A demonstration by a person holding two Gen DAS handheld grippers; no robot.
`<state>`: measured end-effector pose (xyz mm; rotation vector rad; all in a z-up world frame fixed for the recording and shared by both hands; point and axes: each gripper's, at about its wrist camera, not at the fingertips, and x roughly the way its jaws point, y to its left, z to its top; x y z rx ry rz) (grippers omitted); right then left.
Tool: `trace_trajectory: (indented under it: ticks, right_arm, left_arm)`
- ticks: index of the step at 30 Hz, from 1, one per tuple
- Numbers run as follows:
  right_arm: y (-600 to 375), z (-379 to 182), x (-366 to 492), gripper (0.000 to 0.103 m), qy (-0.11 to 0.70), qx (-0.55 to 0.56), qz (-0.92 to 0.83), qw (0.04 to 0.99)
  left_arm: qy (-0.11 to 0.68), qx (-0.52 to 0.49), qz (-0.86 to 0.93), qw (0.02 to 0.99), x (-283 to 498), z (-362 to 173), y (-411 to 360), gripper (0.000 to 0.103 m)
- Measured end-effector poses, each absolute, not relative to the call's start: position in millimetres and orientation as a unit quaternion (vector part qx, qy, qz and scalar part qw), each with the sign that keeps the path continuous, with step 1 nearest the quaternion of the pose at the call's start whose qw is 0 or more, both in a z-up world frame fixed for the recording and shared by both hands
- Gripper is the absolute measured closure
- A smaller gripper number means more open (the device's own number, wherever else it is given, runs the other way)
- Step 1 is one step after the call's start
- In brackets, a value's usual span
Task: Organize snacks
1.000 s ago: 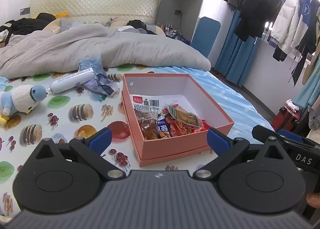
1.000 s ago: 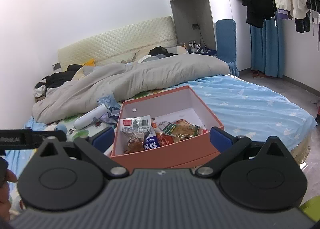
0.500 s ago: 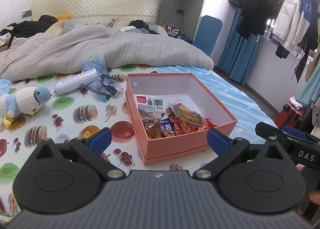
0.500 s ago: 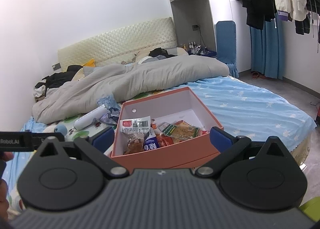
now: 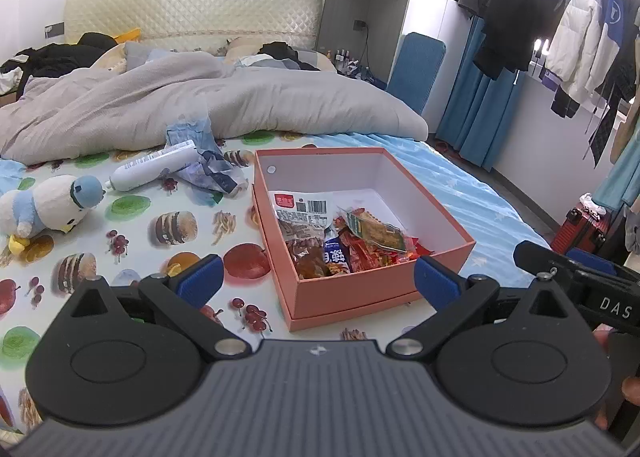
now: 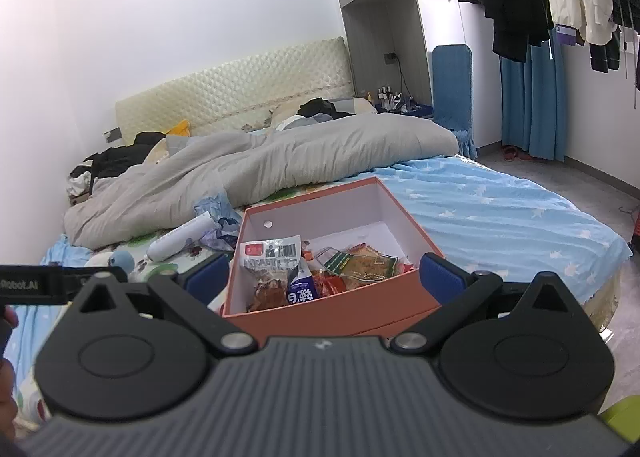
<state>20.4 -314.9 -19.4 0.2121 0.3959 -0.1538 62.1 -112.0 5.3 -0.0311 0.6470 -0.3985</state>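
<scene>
An open salmon-pink box (image 5: 420,193) sits on the bed and holds several snack packets (image 5: 344,241) piled at its near left side. It also shows in the right wrist view (image 6: 332,311), with the snack packets (image 6: 312,273) inside. My left gripper (image 5: 318,279) is open and empty, held above the bed in front of the box. My right gripper (image 6: 326,277) is open and empty, just before the box's near wall. Each gripper's blue fingertips (image 5: 200,275) stand wide apart.
A printed sheet (image 5: 132,241) covers the bed. A plush penguin (image 5: 44,203), a white tube (image 5: 152,171) and crumpled blue wrappers (image 5: 204,169) lie left of the box. A grey duvet (image 5: 200,105) lies behind. Hanging clothes (image 5: 560,17) and a red suitcase (image 5: 584,229) are right.
Both grippers have drawn back and risen slightly from the box, so it looks a little smaller and farther. Both stay open and empty. Nothing on the bed has moved.
</scene>
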Motion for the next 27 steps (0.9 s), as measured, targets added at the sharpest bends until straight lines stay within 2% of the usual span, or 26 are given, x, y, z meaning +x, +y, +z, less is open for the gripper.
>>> trace_trajectory:
  ticks: [27]
  right_arm:
    - [-314.6, -18.8, 19.4, 0.000, 0.195, 0.104, -0.076, 0.972]
  left_arm:
    - [0.316, -0.014, -0.194, 0.929, 61.5, 6.9, -111.8, 0.000]
